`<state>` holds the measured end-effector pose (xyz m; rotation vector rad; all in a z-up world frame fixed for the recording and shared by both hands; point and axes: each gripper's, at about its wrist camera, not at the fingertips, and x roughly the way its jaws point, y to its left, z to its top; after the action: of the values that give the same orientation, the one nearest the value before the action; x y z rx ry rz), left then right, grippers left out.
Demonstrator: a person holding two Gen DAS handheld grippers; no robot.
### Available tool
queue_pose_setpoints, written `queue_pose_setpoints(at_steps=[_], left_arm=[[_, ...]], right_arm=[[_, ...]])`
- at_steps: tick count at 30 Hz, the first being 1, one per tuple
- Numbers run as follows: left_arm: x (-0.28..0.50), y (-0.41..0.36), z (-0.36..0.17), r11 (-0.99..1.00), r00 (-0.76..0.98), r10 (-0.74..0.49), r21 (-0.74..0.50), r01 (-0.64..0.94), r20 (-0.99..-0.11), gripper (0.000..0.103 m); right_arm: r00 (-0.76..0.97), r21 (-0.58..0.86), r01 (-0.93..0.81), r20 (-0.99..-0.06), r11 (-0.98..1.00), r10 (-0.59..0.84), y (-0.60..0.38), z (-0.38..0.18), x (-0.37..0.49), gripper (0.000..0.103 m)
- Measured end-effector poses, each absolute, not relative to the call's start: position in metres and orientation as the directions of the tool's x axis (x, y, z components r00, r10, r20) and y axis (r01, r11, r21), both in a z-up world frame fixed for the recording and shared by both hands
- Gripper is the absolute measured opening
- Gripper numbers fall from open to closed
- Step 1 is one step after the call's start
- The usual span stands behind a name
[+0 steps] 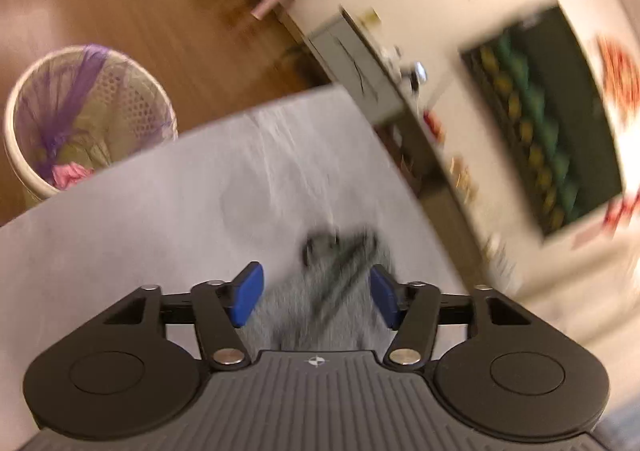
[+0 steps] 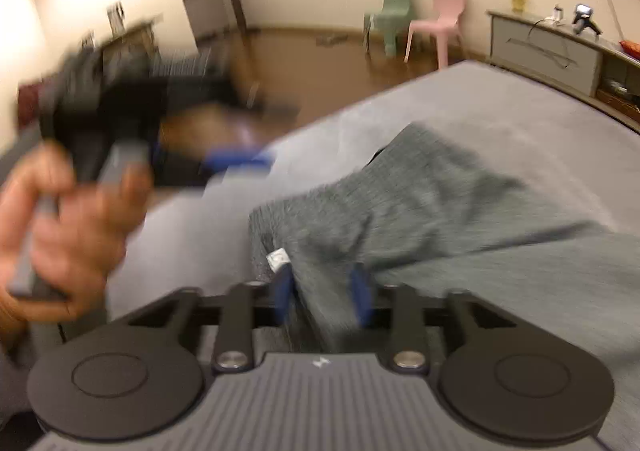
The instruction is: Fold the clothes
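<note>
A grey knitted garment lies crumpled on the grey table cover, with a small white label at its near edge. My right gripper stands open, and a fold of the garment lies between its blue pads. In the left wrist view my left gripper is open over the grey garment, where dark cords run between the pads without being pinched. The right wrist view also shows the left gripper, blurred, held by a hand above the table's left edge.
A perforated bin with a purple liner stands on the wood floor beyond the table's far edge. A pink chair and a green chair stand by the wall. A low grey cabinet runs along the right.
</note>
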<state>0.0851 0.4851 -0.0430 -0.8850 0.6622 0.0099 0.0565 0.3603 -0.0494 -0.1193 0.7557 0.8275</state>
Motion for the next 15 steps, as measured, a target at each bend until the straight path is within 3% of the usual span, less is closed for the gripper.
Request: queue_pose_setpoints(at_steps=[2,6,9,10,11,12,13,15], left_arm=[[0.086,0.460,-0.038,0.719,0.769,-0.274,-0.654,-0.234,-0.577,0.072],[0.098,0.424,-0.034,0.834,0.716,-0.184,-0.492,-0.248,-0.673,0.073],[0.099,0.414,-0.040,0.840,0.695,-0.177,-0.475,-0.263,-0.697,0.073],[0.098,0.412,-0.041,0.841,0.693,-0.172,-0.471,-0.266,-0.700,0.072],[0.099,0.411,-0.041,0.845,0.695,-0.163,-0.463,-0.269,-0.700,0.070],[0.100,0.411,-0.041,0.848,0.697,-0.152,-0.455,-0.272,-0.701,0.062],[0.102,0.411,-0.041,0.851,0.698,-0.141,-0.446,-0.276,-0.702,0.057],[0.102,0.413,-0.042,0.848,0.701,-0.135,-0.447,-0.283,-0.700,0.049]], right_arm=[[0.494,0.121,-0.705,-0.623,0.698,0.607,0.330,-0.034,0.035,0.062],[0.523,-0.044,-0.733,-0.674,0.679,0.521,0.307,-0.038,0.004,0.062],[0.532,-0.138,-0.750,-0.708,0.647,0.465,0.311,-0.059,-0.008,0.059],[0.536,-0.158,-0.750,-0.714,0.642,0.450,0.314,-0.066,-0.009,0.049],[0.540,-0.165,-0.745,-0.719,0.646,0.438,0.316,-0.070,-0.009,0.028],[0.542,-0.161,-0.736,-0.721,0.657,0.431,0.317,-0.072,-0.008,0.020],[0.545,-0.156,-0.728,-0.723,0.668,0.424,0.318,-0.074,-0.007,0.013],[0.546,-0.134,-0.720,-0.715,0.680,0.437,0.318,-0.072,-0.006,0.014]])
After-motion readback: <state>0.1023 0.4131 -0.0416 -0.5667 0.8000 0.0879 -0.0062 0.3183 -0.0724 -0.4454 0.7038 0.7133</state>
